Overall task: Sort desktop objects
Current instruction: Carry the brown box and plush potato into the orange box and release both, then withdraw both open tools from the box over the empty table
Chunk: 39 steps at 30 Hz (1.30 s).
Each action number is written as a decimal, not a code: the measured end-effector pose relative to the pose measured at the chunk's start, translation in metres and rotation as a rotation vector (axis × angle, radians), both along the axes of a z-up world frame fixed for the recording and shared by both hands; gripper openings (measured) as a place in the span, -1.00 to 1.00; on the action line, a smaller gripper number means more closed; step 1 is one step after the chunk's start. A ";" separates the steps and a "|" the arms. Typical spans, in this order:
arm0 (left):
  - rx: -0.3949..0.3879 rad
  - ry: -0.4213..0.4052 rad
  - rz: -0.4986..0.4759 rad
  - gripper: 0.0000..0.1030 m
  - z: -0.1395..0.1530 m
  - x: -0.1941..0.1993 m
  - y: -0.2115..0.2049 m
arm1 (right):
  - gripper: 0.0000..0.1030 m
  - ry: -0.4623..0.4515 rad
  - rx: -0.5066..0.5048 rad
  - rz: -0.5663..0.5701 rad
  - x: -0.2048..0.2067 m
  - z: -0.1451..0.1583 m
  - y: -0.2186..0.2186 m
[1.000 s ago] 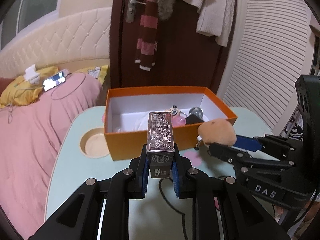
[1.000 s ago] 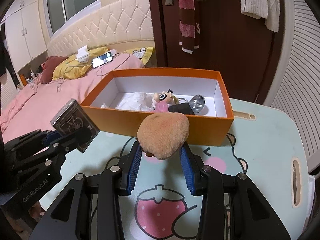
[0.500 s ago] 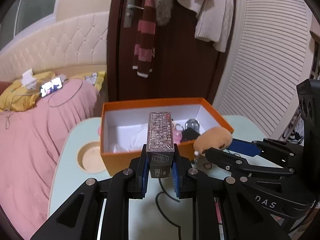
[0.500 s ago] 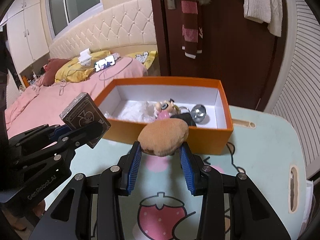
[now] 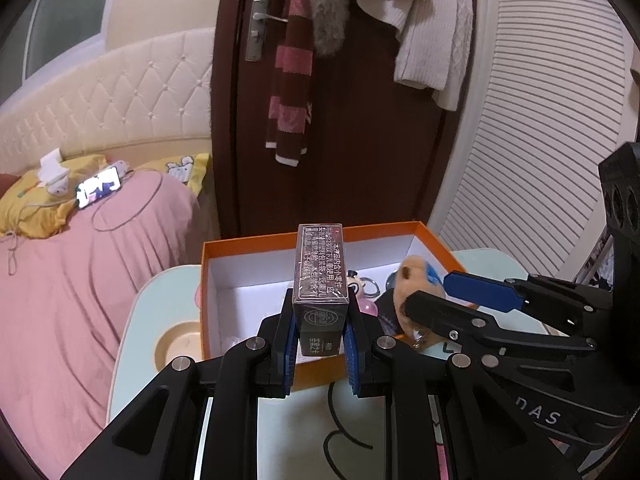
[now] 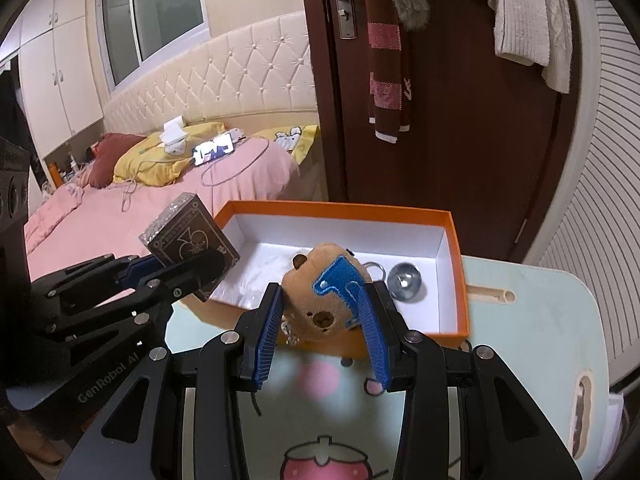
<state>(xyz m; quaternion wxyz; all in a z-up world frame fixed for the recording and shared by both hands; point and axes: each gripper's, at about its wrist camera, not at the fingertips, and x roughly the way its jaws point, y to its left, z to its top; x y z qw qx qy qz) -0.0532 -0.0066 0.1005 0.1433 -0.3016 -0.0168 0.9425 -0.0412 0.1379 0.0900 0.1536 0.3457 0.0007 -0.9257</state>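
Left tool (image 5: 320, 344) pinches a dark card box (image 5: 320, 280) by its lower sides, box standing upright with the printed face up and forward — grip is low on the box, so most of it sticks out clear of the pads. Seen from the right wrist view the same card box (image 6: 188, 246) hangs above the near-left corner of the orange box (image 6: 452, 264), tilted a bit.

Right tool (image 6: 320, 336) is closed on a brown plush toy (image 6: 324, 292), blue pads pressing both flanks and denting it; the toy has a blue patch on top and a small metal clasp dangling below. It sits over the near wall of the orange box, not yet inside, I'd judge.

Orange box (image 5: 208, 280) stands open on the pale green tabletop (image 6: 540, 320), white inside, already holding a small cartoon figure (image 5: 354, 286), a key ring, a round silver thing (image 6: 404, 282) and something white. That makes it the likely sorting bin — both tools look raised to clear its wall before dropping their loads in.

Both items are carried at once, side by side, tools near each other but apart. Risk: the soft toy may cling to a pad on release.
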 end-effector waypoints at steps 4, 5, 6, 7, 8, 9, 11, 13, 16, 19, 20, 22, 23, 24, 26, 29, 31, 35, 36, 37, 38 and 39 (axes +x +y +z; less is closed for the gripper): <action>-0.001 -0.016 -0.008 -0.64 -0.004 -0.008 0.002 | -0.20 -0.025 -0.004 -0.007 -0.014 -0.003 0.002; -0.002 -0.020 -0.010 -0.65 -0.006 -0.010 0.003 | -0.20 -0.036 -0.010 -0.008 -0.018 -0.004 0.003; -0.006 -0.027 -0.011 -0.64 -0.008 -0.013 0.004 | -0.20 -0.048 -0.017 -0.008 -0.022 -0.005 0.004; -0.008 -0.033 -0.011 -0.64 -0.010 -0.016 0.004 | -0.20 -0.062 -0.019 -0.009 -0.027 -0.007 0.005; -0.010 -0.043 -0.011 -0.64 -0.012 -0.018 0.005 | -0.20 -0.074 -0.017 -0.012 -0.030 -0.009 0.005; -0.011 -0.050 -0.011 -0.65 -0.014 -0.021 0.005 | -0.20 -0.088 -0.016 -0.018 -0.034 -0.010 0.006; -0.012 -0.058 -0.009 -0.65 -0.017 -0.024 0.005 | -0.20 -0.102 -0.036 -0.032 -0.039 -0.011 0.010; -0.010 -0.066 -0.010 -0.65 -0.019 -0.027 0.006 | -0.19 -0.095 -0.051 -0.040 -0.041 -0.011 0.012; -0.004 -0.082 -0.014 -0.54 -0.022 -0.033 0.006 | -0.19 -0.090 -0.050 -0.048 -0.042 -0.012 0.014; -0.023 -0.090 0.035 0.21 -0.023 -0.038 0.004 | -0.19 -0.102 -0.062 -0.051 -0.045 -0.014 0.016; -0.019 -0.077 0.054 0.34 -0.023 -0.038 0.000 | -0.19 -0.100 -0.064 -0.060 -0.046 -0.014 0.017; 0.042 -0.058 0.053 0.71 -0.020 -0.035 -0.009 | -0.19 -0.103 -0.084 -0.073 -0.047 -0.015 0.023; 0.069 -0.050 0.056 0.71 -0.018 -0.033 -0.013 | -0.19 -0.108 -0.093 -0.078 -0.048 -0.015 0.026; 0.094 -0.042 0.059 0.72 -0.016 -0.031 -0.017 | -0.19 -0.112 -0.099 -0.081 -0.048 -0.015 0.028; 0.082 -0.033 0.067 0.73 -0.015 -0.028 -0.019 | -0.19 -0.113 -0.103 -0.088 -0.049 -0.016 0.030; 0.053 -0.036 0.074 0.74 -0.016 -0.024 -0.020 | -0.19 -0.117 -0.113 -0.093 -0.049 -0.018 0.031; 0.033 -0.057 0.083 0.74 -0.019 -0.025 -0.021 | -0.19 -0.115 -0.113 -0.090 -0.048 -0.017 0.030; 0.008 -0.082 0.104 0.74 -0.021 -0.022 -0.020 | -0.19 -0.097 -0.095 -0.094 -0.043 -0.015 0.027; 0.006 -0.083 0.106 0.74 -0.020 -0.020 -0.019 | -0.19 -0.091 -0.087 -0.096 -0.042 -0.014 0.027; 0.005 -0.083 0.108 0.74 -0.020 -0.019 -0.018 | -0.18 -0.085 -0.080 -0.097 -0.040 -0.014 0.026; 0.004 -0.084 0.109 0.74 -0.019 -0.017 -0.018 | -0.18 -0.081 -0.070 -0.098 -0.038 -0.013 0.026; 0.002 -0.084 0.109 0.74 -0.018 -0.015 -0.017 | -0.18 -0.079 -0.062 -0.098 -0.037 -0.012 0.025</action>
